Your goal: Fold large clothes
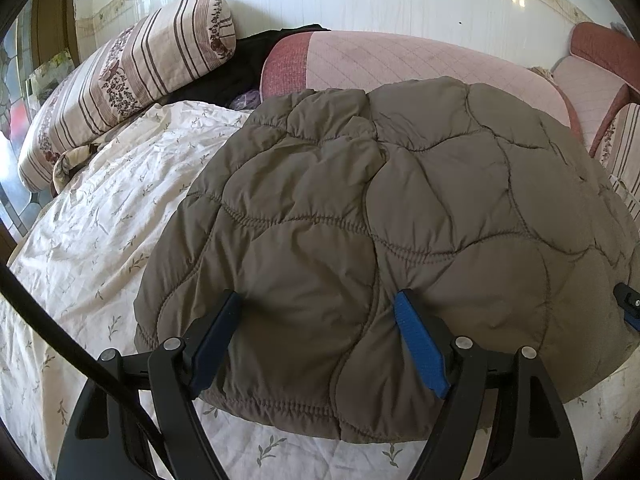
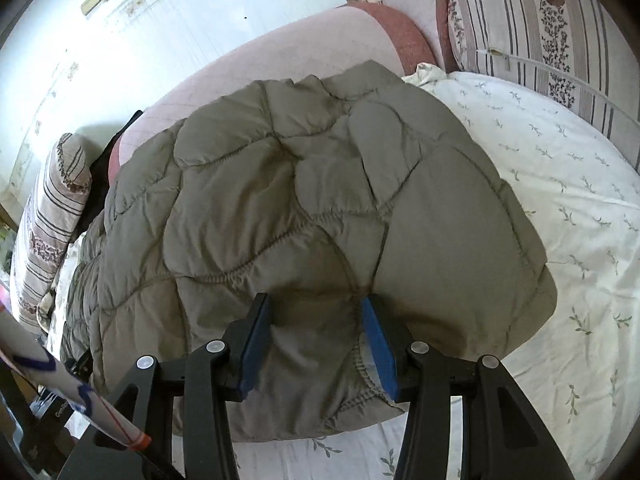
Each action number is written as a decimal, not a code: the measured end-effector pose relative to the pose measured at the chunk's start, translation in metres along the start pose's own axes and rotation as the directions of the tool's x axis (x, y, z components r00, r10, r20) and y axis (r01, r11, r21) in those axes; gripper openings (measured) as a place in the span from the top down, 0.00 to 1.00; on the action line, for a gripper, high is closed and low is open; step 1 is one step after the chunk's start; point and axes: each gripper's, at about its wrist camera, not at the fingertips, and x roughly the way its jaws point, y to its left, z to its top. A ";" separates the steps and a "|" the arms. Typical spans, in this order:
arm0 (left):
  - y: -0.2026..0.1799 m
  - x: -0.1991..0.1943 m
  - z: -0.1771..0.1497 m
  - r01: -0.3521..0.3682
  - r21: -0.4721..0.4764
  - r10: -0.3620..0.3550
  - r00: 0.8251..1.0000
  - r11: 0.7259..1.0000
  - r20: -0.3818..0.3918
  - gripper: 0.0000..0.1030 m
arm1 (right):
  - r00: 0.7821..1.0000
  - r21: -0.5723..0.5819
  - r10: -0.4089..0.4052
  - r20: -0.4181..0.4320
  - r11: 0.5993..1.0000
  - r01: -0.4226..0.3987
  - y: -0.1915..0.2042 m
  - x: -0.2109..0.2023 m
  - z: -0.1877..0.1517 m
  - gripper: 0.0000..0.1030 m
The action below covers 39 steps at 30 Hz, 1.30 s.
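On the white leaf-print bedsheet (image 1: 100,216), seen from the left wrist, a brown quilted jacket (image 1: 380,216) lies folded (pink headboard (image 1: 400,64) behind, striped pillow (image 1: 120,80) beside). The left gripper (image 1: 320,300) hovers wide open over its near edge, holding nothing. From the right wrist, the right gripper (image 2: 316,304) likewise spreads empty above the jacket's hem.

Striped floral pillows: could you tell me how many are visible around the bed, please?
2. One striped floral pillow lies at the bed's left side beside the black garment; the other stands against the right side, past the quilted jacket. Others may be hidden.
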 end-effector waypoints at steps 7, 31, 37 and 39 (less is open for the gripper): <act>0.000 0.000 0.000 -0.002 0.001 0.002 1.000 1.000 0.002 0.23 | 1.000 0.005 0.015 -0.017 1.000 -0.015 -0.004 0.000 0.000 0.50; 0.001 -0.001 0.000 -0.004 0.002 0.004 1.000 1.000 0.003 0.23 | 0.999 0.163 0.043 0.000 0.986 -0.042 -0.044 -0.013 0.015 0.51; 0.002 -0.002 0.000 -0.002 -0.001 0.002 1.000 1.000 0.001 0.22 | 0.998 0.222 0.006 0.060 0.975 -0.019 -0.062 -0.032 0.020 0.51; 0.003 -0.003 0.001 0.003 -0.012 -0.003 1.000 1.000 -0.002 0.22 | 0.999 0.242 0.021 0.047 0.970 -0.032 -0.068 -0.029 0.019 0.51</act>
